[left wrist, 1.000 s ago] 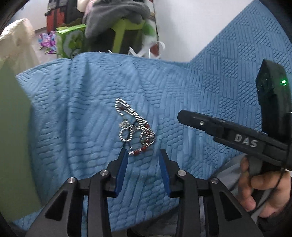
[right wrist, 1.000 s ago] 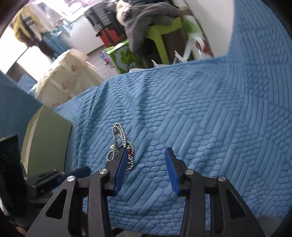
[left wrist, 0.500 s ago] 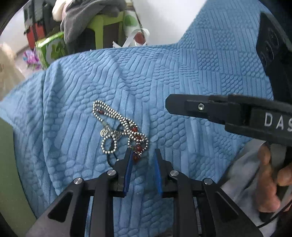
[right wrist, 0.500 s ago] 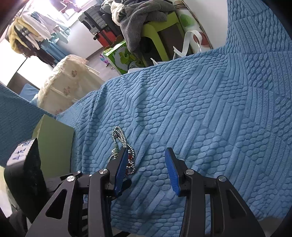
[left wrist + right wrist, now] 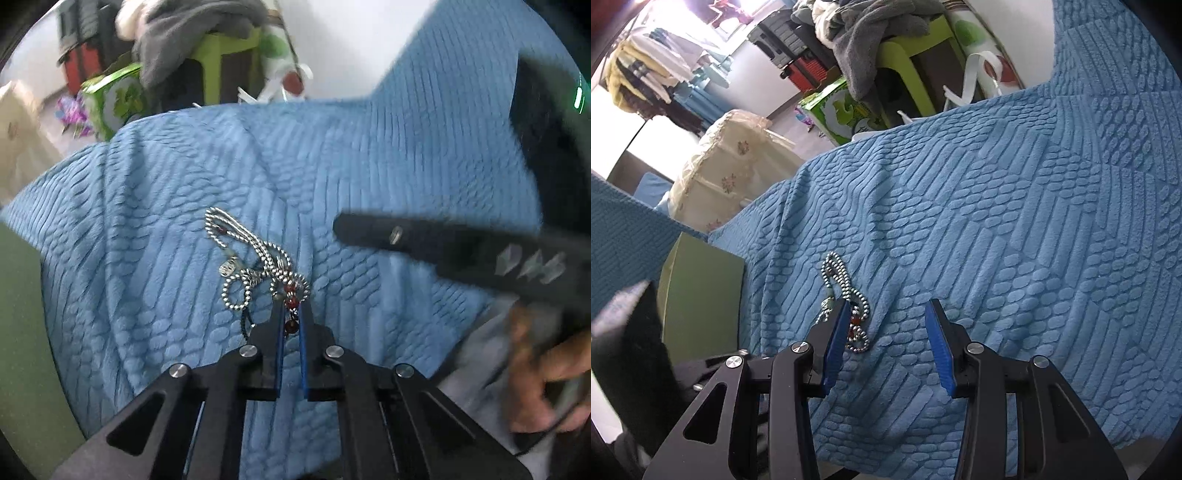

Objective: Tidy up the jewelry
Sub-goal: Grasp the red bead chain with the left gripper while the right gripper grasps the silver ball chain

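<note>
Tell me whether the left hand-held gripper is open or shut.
Shut: the left hand-held gripper pinches the red beads of the tangled necklace.

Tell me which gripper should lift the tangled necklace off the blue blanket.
Left. The left gripper is shut on the necklace's red beads, while the right gripper stands open beside it, holding nothing.

Textured blue bedspread point(image 5: 997, 221) in front; beyond its far edge, a lime-green stool point(image 5: 908, 62) piled with grey clothes point(image 5: 871, 33), white wall point(image 5: 351, 44), bright window light.
</note>
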A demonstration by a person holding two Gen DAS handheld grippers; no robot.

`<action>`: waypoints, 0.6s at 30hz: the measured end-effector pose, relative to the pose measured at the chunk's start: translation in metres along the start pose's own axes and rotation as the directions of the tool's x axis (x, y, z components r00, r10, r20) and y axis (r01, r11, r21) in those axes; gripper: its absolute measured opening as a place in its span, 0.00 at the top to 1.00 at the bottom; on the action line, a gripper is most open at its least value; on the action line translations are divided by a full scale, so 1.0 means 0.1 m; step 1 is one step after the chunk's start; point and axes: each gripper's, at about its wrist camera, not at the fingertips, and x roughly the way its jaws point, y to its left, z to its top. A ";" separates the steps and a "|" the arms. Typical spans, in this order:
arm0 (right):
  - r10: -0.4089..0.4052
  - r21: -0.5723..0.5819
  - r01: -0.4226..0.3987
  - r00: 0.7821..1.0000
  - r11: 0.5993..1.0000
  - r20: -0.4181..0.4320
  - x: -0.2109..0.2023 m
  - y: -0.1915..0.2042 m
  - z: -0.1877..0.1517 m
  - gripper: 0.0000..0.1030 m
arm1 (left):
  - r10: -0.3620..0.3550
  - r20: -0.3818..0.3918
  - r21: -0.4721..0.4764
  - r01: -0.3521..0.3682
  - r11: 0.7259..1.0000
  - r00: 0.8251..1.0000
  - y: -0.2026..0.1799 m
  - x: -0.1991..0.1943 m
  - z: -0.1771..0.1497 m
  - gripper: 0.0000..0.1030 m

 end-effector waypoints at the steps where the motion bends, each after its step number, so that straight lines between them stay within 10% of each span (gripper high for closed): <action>1: 0.003 -0.010 -0.003 1.000 1.000 -0.001 0.00 0.02 -0.01 0.61 | -0.003 0.019 -0.022 0.004 1.000 1.000 0.03 -0.09 -0.01 0.96; 18: -0.090 -0.282 0.069 0.994 0.957 -0.064 0.45 0.53 -0.18 0.67 | 0.018 0.140 -0.267 0.020 0.963 0.990 0.64 -0.85 -0.44 0.96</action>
